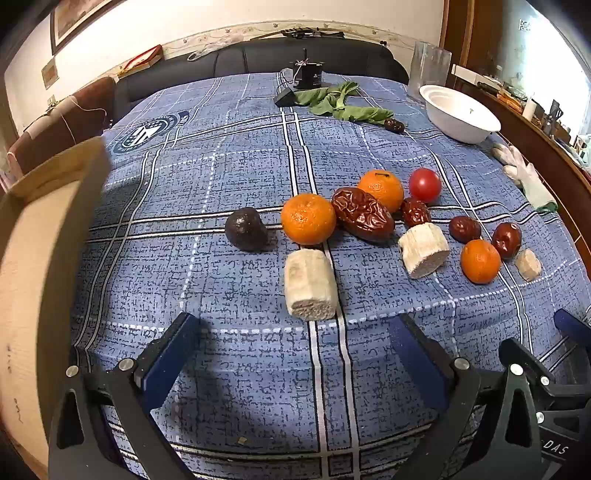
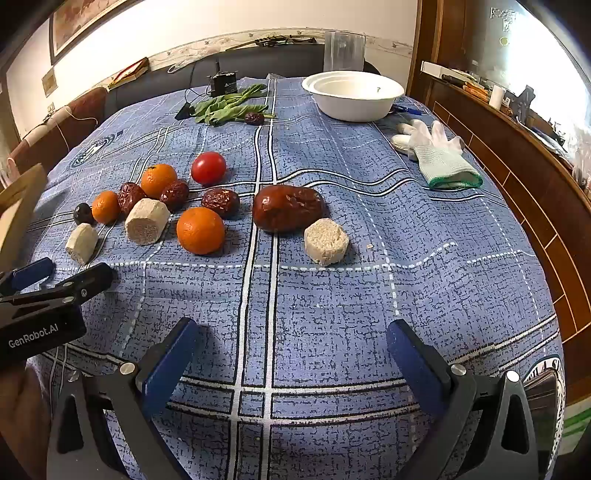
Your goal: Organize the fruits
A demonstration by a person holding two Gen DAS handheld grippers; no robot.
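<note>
- Both grippers, left gripper (image 1: 295,332) and right gripper (image 2: 291,332), have jaws wide open, holding nothing.
- The fruits sit on the table (image 2: 332,295), above the jaws, mid-frame.
- The big date (image 2: 289,208) lies sideways, nearest the right gripper.

**A lived-in room around a blue plaid tabletop**

A framed picture (image 1: 79,18) hangs upper left on the white wall (image 1: 221,14). A dark sofa (image 1: 258,59) spans the top centre; a wooden cabinet (image 2: 517,155) runs down the right edge, brightly lit.
</note>
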